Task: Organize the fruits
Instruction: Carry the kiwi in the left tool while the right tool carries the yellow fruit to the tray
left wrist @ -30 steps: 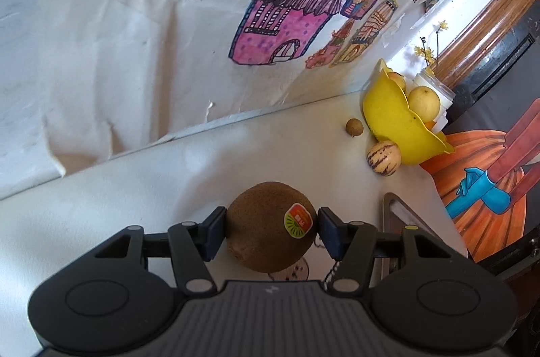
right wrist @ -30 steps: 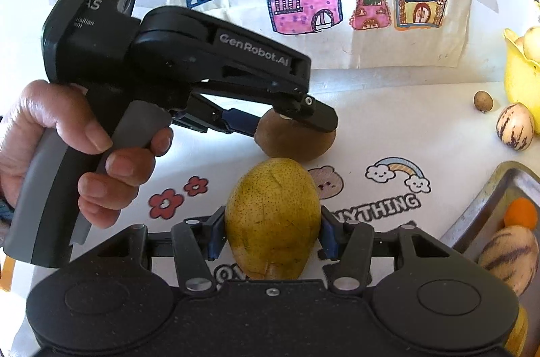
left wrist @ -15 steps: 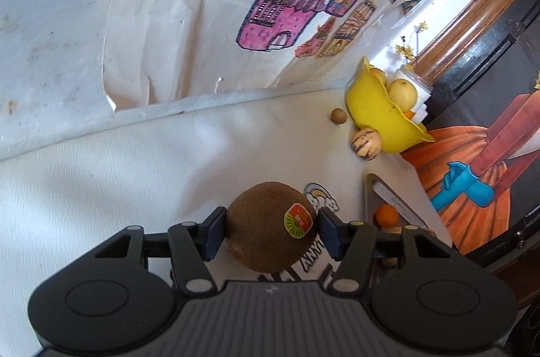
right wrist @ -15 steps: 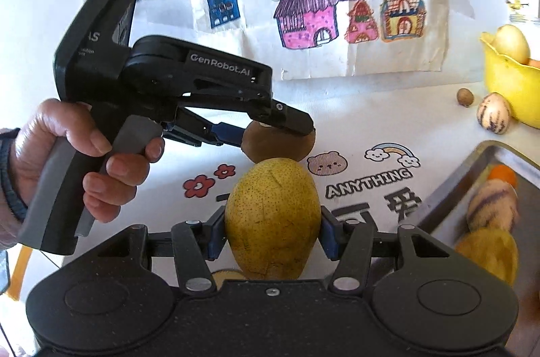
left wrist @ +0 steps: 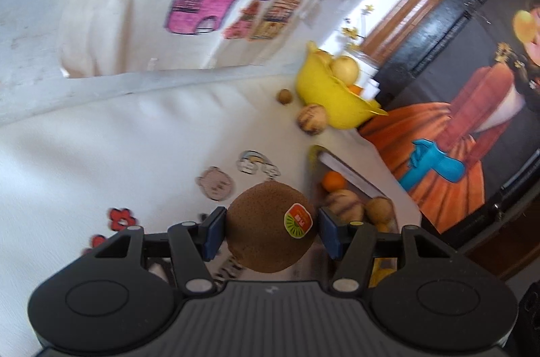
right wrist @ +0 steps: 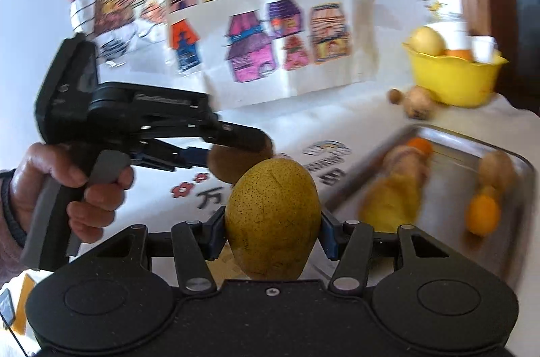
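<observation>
I'm mid-carry with both fruits, and I judge the metal tray (right wrist: 472, 141) the likely drop spot. My left hand-held gripper (left wrist: 270, 232) is pinching the kiwi (left wrist: 270, 227) between its pads, above the desk (left wrist: 101, 147) just left of the tray. My right hand-held gripper (right wrist: 272, 233) clamps the pear (right wrist: 273, 218). Next I must bring each over bare tray floor, which the blur makes hard to pick out, then let go.

Left hand-held gripper (left wrist: 270, 230) clamped on kiwi (left wrist: 270, 227), right hand-held gripper (right wrist: 272, 230) on pear (right wrist: 272, 218)
</observation>
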{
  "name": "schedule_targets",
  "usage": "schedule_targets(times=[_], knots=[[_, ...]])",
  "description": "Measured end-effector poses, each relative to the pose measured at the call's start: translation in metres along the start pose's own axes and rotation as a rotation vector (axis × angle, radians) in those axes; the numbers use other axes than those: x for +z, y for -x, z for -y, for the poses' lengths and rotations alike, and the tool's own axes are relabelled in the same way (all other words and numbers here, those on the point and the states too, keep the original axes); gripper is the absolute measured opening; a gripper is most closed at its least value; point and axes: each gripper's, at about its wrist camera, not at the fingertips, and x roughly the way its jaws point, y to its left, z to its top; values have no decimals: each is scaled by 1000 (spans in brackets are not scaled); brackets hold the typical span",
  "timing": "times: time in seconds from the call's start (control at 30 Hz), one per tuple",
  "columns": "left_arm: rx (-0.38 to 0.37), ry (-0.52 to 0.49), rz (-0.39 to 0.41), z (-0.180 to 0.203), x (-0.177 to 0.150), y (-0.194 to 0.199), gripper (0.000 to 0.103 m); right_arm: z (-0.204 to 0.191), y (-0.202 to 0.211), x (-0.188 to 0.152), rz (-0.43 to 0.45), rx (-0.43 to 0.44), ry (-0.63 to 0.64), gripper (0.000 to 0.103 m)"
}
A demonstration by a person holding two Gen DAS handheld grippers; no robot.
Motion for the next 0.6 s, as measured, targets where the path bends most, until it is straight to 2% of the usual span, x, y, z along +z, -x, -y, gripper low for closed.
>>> schedule_targets(times=[0.3, 0.6], knots=[[-76, -72, -5, 39, -24, -1, 62, 44, 37, -23, 31, -154, -51, 56], [-125, -152, -38, 69, -50, -8, 62, 74, 38, -37, 41, -239, -75, 56]])
